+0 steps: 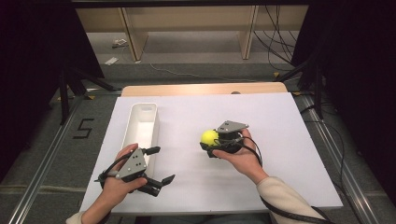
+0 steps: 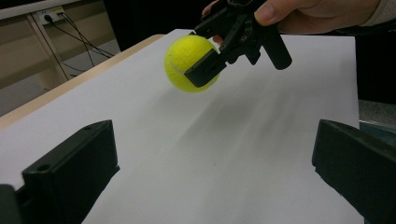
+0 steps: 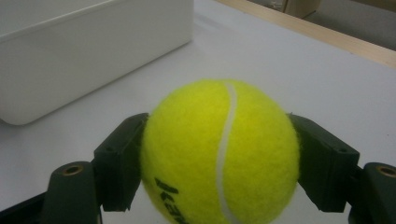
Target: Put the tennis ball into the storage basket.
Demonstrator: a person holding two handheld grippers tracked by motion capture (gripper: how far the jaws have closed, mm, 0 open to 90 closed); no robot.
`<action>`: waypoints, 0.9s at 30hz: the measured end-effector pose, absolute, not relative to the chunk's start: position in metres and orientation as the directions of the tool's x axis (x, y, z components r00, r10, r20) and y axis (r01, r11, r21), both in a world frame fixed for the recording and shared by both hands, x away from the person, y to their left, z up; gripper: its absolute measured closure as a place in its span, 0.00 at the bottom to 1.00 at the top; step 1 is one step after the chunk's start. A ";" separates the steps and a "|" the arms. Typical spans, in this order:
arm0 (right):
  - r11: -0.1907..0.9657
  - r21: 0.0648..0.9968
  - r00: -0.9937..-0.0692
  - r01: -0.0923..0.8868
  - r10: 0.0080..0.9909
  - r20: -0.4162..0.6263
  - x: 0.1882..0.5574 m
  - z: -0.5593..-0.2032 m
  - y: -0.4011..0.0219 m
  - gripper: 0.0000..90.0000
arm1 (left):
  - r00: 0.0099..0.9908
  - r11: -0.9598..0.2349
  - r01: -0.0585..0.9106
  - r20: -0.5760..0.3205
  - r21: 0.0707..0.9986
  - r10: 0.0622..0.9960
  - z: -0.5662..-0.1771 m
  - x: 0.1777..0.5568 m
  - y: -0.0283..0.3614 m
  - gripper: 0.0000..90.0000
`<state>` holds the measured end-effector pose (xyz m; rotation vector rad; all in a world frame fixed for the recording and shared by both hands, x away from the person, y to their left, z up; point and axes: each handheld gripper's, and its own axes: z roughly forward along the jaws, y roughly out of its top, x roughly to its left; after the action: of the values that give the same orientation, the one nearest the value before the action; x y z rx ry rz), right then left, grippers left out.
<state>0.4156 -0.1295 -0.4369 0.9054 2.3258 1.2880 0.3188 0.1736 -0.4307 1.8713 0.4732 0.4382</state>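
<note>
Right gripper [image 1: 211,142] clamped the yellow tennis ball [image 1: 209,137] above the white sheet [image 1: 261,140].
Left gripper [image 1: 159,165] gaped empty; right gripper view showed the ball's black lettering (unreadable), beside the white bin [image 3: 93,51].

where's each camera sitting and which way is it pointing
High view: above the person's side, facing forward and down on the table; both forearms, left gripper and right gripper show.
Left gripper view: rides the left gripper, looking across between its open jaws.
Right gripper view: rides the right gripper, facing the white bin.
All three share the tennis ball.
</note>
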 end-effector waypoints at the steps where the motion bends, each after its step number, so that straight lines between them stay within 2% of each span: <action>1: 0.388 0.845 -0.744 0.367 0.668 0.017 0.416 -0.437 -0.129 0.29 | 0.852 -0.317 0.112 0.073 0.942 0.519 -0.431 0.319 0.174 0.00; 27: 0.385 0.847 -0.750 0.367 0.661 0.025 0.418 -0.436 -0.119 0.29 | 0.855 -0.317 0.116 0.068 0.941 0.514 -0.431 0.319 0.173 0.00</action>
<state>0.4178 -0.1190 -0.4363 0.8990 2.3311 1.3042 0.3192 0.1732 -0.4313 1.8732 0.4717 0.4292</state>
